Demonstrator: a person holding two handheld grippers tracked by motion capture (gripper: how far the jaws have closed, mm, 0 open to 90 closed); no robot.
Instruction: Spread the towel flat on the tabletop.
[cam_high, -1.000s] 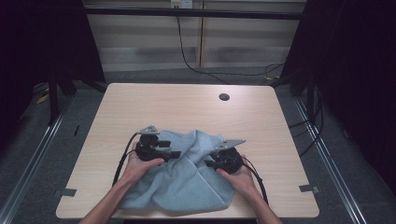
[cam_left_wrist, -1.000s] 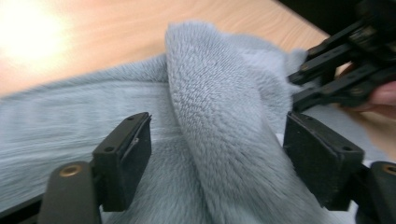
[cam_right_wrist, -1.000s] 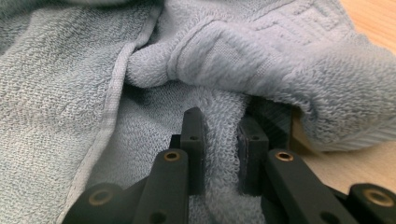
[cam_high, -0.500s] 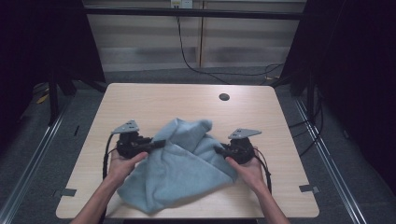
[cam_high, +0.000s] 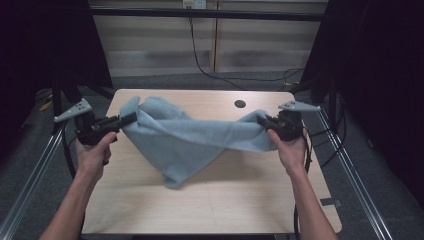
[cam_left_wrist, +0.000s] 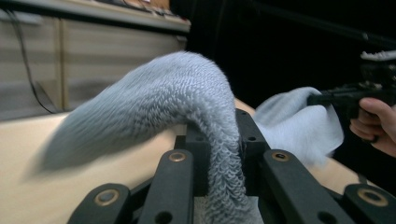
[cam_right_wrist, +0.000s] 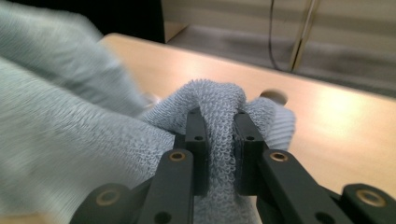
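Towel (cam_high: 195, 140) pale blue, terry, sagging between both grippers

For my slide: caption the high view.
Left gripper and right gripper stretch a blue-grey towel above the table.

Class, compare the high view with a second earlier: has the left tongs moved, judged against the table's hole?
Yes. The left tongs has swung outward to the table's left edge, away from the hole, stretching the towel.
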